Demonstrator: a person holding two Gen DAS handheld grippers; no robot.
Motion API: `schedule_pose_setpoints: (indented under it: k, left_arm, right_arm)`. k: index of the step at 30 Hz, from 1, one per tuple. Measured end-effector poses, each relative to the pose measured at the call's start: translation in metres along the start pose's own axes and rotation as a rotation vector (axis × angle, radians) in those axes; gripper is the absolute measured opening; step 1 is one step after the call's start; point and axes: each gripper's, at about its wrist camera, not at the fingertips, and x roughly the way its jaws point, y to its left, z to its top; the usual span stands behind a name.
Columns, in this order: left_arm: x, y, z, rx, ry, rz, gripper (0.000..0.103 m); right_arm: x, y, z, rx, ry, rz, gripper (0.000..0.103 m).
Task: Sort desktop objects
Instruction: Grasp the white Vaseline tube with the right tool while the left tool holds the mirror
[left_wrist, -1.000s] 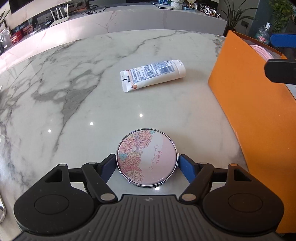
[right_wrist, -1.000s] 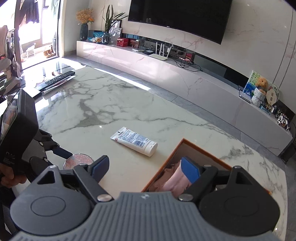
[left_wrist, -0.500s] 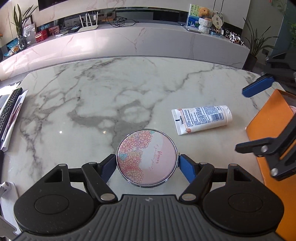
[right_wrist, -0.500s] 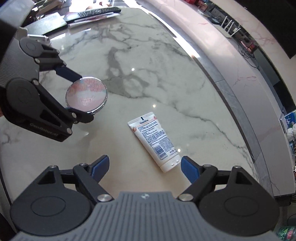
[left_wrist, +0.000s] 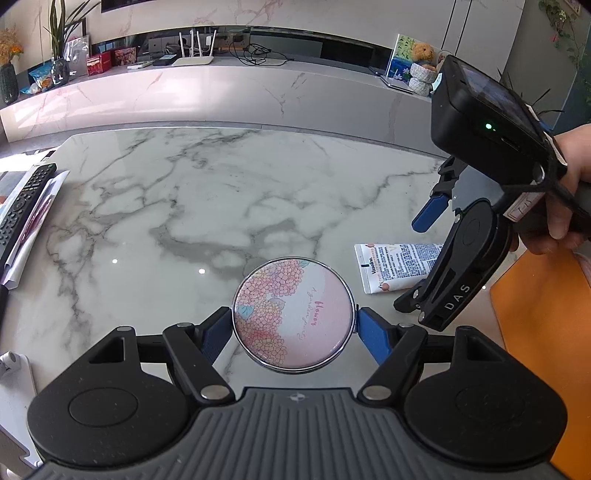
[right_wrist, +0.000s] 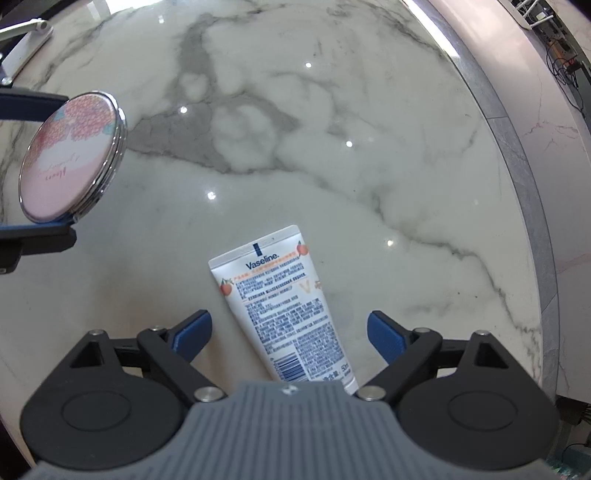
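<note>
My left gripper (left_wrist: 294, 332) is shut on a round pink floral compact mirror (left_wrist: 293, 314) and holds it above the marble table (left_wrist: 184, 206). The mirror also shows in the right wrist view (right_wrist: 70, 158), tilted, at the left. A white Vaseline tube (right_wrist: 284, 310) lies flat on the table. My right gripper (right_wrist: 289, 332) is open, low over the tube, with its blue fingers on either side of the tube's cap end. In the left wrist view the right gripper (left_wrist: 424, 254) covers part of the tube (left_wrist: 395, 266).
An orange box (left_wrist: 543, 314) stands at the right of the table. A remote control (left_wrist: 26, 203) and papers lie at the table's left edge. A long marble TV bench (left_wrist: 221, 92) runs behind the table.
My right gripper has dropped down from over the box to the tube, which now lies between its open fingers. My left gripper has lifted and swung left with the mirror.
</note>
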Motion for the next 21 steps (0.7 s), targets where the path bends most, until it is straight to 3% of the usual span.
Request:
schedule_pose_setpoints:
  k: [5,7,15,21]
  left_arm:
    - [0.000,-0.001,0.000,-0.001,0.004,-0.008,0.086]
    - [0.000,-0.001,0.000,-0.002,0.004,-0.009,0.086]
    - [-0.002,-0.003,0.000,0.000,0.004,-0.018,0.086]
    - [-0.005,-0.004,0.000,-0.002,-0.003,-0.021,0.086]
  right_arm:
    - [0.000,-0.006,-0.006,0.096,0.014,0.114,0.090]
    - [-0.005,-0.005,-0.011,0.122,0.005,0.139,0.078]
    - [-0.024,0.017,-0.026,0.125,0.002,0.118,0.053]
    - [-0.051,0.031,-0.042,0.140,-0.051,0.096,0.051]
